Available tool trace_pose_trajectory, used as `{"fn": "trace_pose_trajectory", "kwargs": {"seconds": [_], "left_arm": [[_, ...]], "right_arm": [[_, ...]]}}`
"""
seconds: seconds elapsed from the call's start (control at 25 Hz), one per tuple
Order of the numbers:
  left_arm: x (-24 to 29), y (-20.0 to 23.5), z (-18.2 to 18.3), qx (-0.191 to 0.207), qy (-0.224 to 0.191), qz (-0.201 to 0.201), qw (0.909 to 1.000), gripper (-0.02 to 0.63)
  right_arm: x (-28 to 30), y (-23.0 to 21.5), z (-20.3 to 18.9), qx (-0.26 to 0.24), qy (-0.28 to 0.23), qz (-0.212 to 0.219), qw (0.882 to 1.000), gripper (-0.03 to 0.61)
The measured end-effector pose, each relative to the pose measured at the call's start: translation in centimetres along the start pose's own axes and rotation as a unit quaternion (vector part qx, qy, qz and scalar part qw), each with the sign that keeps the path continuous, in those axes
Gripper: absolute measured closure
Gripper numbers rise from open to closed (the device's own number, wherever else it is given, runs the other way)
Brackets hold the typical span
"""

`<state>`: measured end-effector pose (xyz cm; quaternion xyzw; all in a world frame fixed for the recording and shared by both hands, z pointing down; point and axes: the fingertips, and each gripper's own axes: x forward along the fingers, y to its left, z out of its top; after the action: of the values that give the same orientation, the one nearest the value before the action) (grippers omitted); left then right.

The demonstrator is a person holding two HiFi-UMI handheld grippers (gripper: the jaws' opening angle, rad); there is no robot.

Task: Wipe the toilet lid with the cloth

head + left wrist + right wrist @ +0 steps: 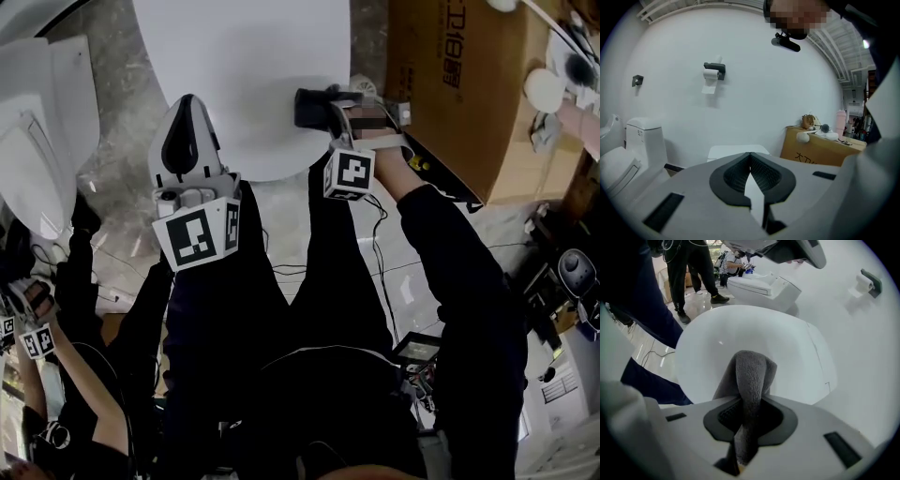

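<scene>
Cardboard box [820,150]: dark Chinese print on its side, begins "大卫", rest cut off. Nothing else legible.

Cloth [751,376] was grey, fuzzy. Lid [740,329] was plain white. Box [459,84] was brown. Marker cubes [197,236] showed black squares on white. Left tongs [750,159] and right tongs [749,411] were pale grey with black ribbed pads.

Wall [764,103]: plain white, ahead of the left gripper [750,157], dark paper-roll holder [715,70] up-left.
Floor [122,159]: grey marbled tiles, glossy, black cables [374,246] trailing.
Furniture: brown cardboard box [820,149] to the tool's right, second toilet [640,145] to its left.
Light: bright spot [866,43] high right.
</scene>
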<state>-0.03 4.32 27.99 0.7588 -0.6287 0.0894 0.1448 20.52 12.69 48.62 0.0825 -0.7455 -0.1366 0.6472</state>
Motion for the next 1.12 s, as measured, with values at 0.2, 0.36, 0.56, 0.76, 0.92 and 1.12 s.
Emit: {"fn": "trace_pose_trajectory", "kwargs": {"seconds": [0.2, 0.36, 0.56, 0.76, 0.92, 1.12], "left_arm": [[0.2, 0.8, -0.4, -0.005, 0.004, 0.010, 0.9999, 0.598], [0.7, 1.5, -0.3, -0.008, 0.006, 0.024, 0.9997, 0.598], [1.9, 2.9, 0.1, -0.021, 0.009, 0.044, 0.9988, 0.598], [2.3, 4.1, 0.6, -0.021, 0.010, 0.059, 0.9980, 0.600], [2.4, 4.7, 0.7, -0.022, 0.014, 0.067, 0.9974, 0.598], [2.3, 5.3, -0.4, -0.035, 0.027, 0.071, 0.9965, 0.600]], "right_arm": [[0.2, -9.2, 1.4, -0.017, -0.009, -0.076, 0.997, 0.508], [0.7, -16.5, 2.0, -0.025, -0.009, -0.119, 0.993, 0.508], [2.5, -23.1, 3.0, -0.064, -0.002, -0.148, 0.987, 0.508], [5.2, -27.8, 4.0, -0.095, 0.016, -0.165, 0.982, 0.508], [7.6, -30.2, 4.7, -0.111, 0.031, -0.163, 0.980, 0.508], [10.0, -30.6, 5.0, -0.136, 0.048, -0.164, 0.976, 0.508]]}}
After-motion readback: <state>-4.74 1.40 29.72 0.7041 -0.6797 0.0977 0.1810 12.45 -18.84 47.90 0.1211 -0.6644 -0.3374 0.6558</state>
